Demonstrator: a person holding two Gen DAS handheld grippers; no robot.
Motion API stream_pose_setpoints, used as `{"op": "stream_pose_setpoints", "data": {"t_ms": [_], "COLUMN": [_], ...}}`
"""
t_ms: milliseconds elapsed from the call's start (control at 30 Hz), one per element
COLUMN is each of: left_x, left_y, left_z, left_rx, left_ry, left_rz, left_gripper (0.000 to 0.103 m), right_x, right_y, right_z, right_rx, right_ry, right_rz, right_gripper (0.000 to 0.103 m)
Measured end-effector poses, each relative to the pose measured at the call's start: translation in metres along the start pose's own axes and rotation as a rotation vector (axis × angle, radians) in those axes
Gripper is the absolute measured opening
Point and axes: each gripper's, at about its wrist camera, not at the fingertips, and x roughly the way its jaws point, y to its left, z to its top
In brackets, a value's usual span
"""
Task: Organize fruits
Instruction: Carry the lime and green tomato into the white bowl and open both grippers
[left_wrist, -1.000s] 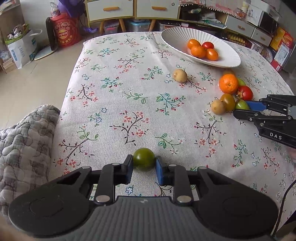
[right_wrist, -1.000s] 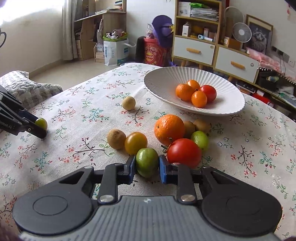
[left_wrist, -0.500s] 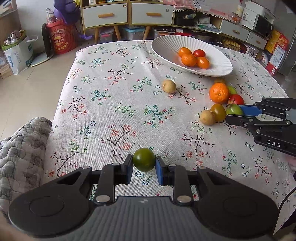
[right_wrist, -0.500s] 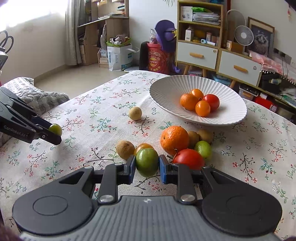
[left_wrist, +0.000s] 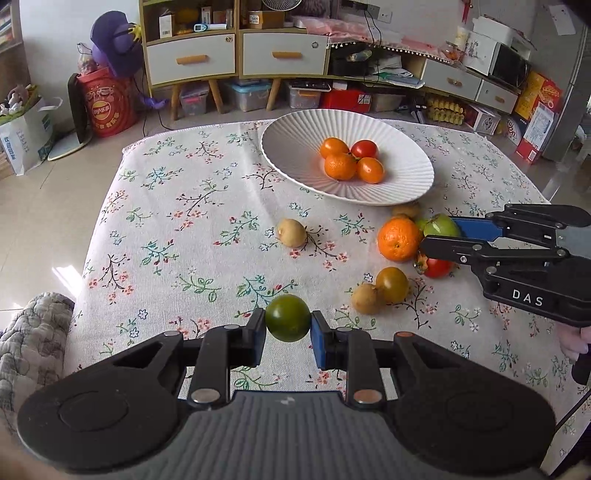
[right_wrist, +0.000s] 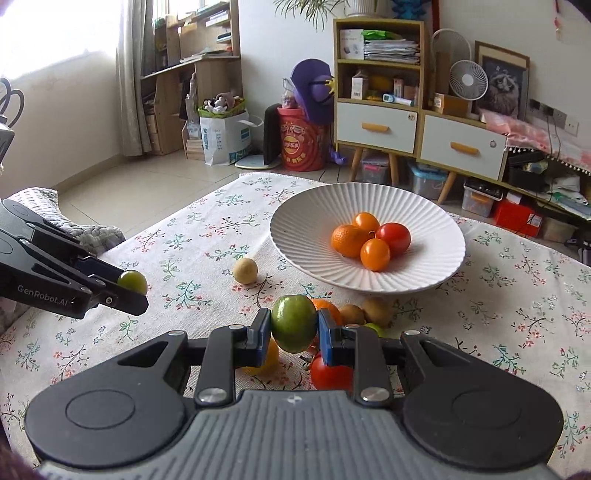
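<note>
Your left gripper (left_wrist: 288, 325) pinches a dark green tomato (left_wrist: 287, 318) between its pads, held above the floral tablecloth (left_wrist: 192, 229) near its front edge. Your right gripper (right_wrist: 293, 330) clamps a lighter green fruit (right_wrist: 294, 323), slightly taller than wide, long axis upright, over the loose pile. Only the left view shows that pile whole: a large orange (left_wrist: 399, 239), red tomato (left_wrist: 437, 266), yellow tomato (left_wrist: 392, 284) and brown fruit (left_wrist: 366, 301). The white ribbed bowl (left_wrist: 295, 136), toward the far edge, holds four fruits.
</note>
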Motion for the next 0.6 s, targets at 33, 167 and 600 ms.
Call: {"op": "stream_pose_setpoints", "data": {"t_ms": [33,167,600], "left_x": [0.001,0.005,0.031], "left_y": [-0.004,-0.014,-0.042], "left_z": [0.004,0.016,0.052], "left_rx": [0.002,0.000,-0.024], "left_ry": [-0.007,-0.031,-0.092], "left_rz": [-0.002,-0.011,-0.024], "left_gripper": [0.026,0.026,0.026], "right_x": [0.000,-0.001,0.014], "right_y": [-0.002,-0.014,-0.055], "right_z": [0.001,0.009,0.029], "right_rx": [0.004,0.021,0.074], "right_ry": [-0.004,-0.019,-0.026], "right_rz": [-0.003,-0.014,-0.050], "right_gripper": [0.024,0.024,0.024]}}
